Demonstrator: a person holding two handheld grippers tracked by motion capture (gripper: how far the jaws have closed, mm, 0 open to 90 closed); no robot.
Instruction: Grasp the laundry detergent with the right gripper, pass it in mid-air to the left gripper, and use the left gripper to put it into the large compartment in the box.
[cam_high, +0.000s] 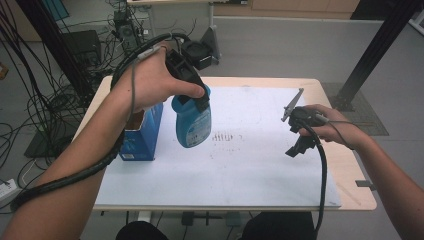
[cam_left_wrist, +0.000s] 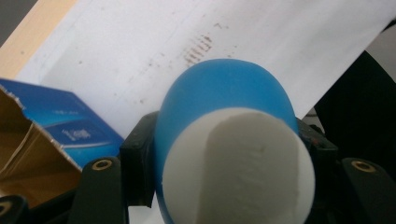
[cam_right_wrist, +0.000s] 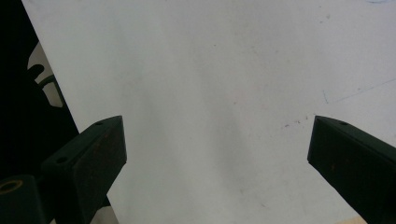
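1. Gripping the blue bottle (cam_high: 192, 122) near its white cap (cam_left_wrist: 238, 168), the left gripper (cam_high: 192, 92) holds it in the air over the white mat (cam_high: 260, 170); smooth plastic could slip from the pads.
2. Swinging left, it could clip the open blue box (cam_high: 142, 132) just beside it.
3. Empty, jaws spread wide, the right gripper (cam_right_wrist: 215, 154) hovers well apart, too distant to catch a drop.

High cam overhead; gripper cams close, share mat (cam_high: 260, 165).
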